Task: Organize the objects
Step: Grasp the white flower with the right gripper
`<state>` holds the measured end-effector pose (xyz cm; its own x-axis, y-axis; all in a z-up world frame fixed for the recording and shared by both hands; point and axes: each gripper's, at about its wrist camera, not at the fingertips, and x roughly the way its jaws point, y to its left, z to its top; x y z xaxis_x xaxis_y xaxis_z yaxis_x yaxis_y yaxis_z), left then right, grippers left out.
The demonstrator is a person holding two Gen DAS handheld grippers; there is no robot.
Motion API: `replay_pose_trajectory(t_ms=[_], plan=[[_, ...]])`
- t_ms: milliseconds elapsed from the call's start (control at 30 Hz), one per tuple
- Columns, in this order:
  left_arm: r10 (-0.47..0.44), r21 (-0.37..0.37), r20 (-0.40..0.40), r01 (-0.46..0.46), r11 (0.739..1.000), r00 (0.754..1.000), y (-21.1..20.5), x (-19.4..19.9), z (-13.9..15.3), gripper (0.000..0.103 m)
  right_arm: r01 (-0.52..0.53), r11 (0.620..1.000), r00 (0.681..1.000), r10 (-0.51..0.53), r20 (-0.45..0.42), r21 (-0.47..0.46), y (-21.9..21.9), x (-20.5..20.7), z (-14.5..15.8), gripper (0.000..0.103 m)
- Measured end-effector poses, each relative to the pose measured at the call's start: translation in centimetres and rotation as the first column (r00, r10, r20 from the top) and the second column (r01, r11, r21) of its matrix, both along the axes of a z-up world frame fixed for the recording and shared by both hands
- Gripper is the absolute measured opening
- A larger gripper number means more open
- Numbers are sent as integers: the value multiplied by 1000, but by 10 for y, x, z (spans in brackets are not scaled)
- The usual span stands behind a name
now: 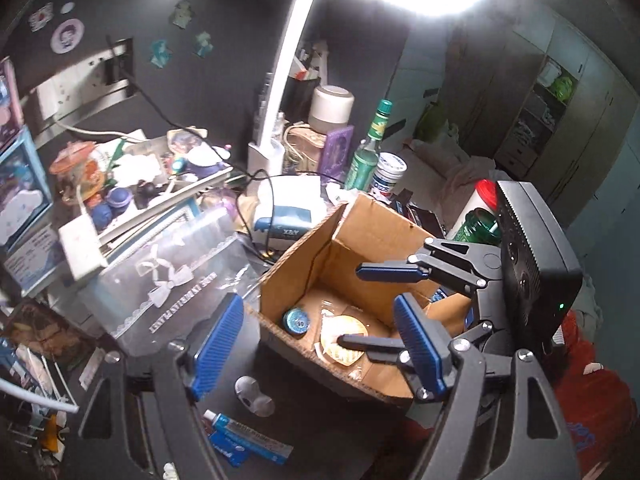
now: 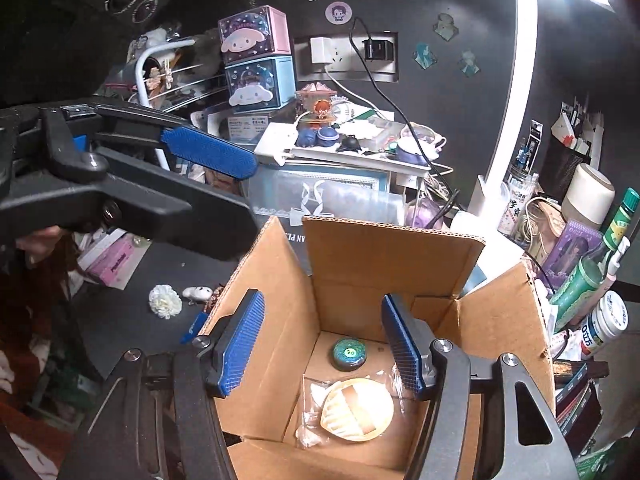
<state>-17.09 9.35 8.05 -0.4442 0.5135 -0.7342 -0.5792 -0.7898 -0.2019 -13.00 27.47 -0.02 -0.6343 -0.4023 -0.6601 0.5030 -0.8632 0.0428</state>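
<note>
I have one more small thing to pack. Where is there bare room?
Inside the brown cardboard box, bare floor lies left of the round teal tin and wrapped yellow fan. Bare dark desk borders the white fabric flower. Behind the box it is crowded.

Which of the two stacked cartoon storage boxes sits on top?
The pink box with the white long-eared character sits on top; the blue box with the similar white character is underneath it.

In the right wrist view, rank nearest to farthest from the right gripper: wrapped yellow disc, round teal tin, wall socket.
1. Wrapped yellow disc, box floor, below the right gripper.
2. Round teal tin, deeper in the cardboard box.
3. Wall socket, far back wall.
</note>
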Motion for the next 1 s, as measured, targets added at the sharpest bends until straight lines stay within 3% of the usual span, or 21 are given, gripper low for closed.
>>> replay_pose_trajectory(t_ms=[100, 200, 333, 433, 633, 733, 1000], plan=[[92, -19, -56, -93, 995, 994, -36, 18, -1, 75, 20, 1000, 998, -20, -52, 0, -7, 6, 5, 58], [172, -26, -110, -176, 984, 979, -72, 38, -5, 81, -23, 997, 997, 17, -76, -74, -14, 17, 18, 58], [278, 34, -133, -276, 961, 951, -119, 65, -23, 84, -175, 979, 979, 162, -126, -101, -53, 46, 27, 58], [335, 25, -120, -334, 942, 935, -144, 81, -50, 84, -311, 947, 946, 299, -123, -84, -95, 67, 21, 60], [401, 69, 8, -401, 914, 916, -191, 98, -111, 84, -454, 888, 889, 457, 21, -75, -168, 73, -28, 63], [408, 103, 85, -416, 904, 909, -211, 103, -140, 84, -472, 878, 875, 478, 83, -83, -187, 65, -56, 65], [435, 91, 180, -455, 886, 882, -232, 101, -183, 84, -477, 879, 855, 468, 225, -15, -237, 23, -131, 73]])
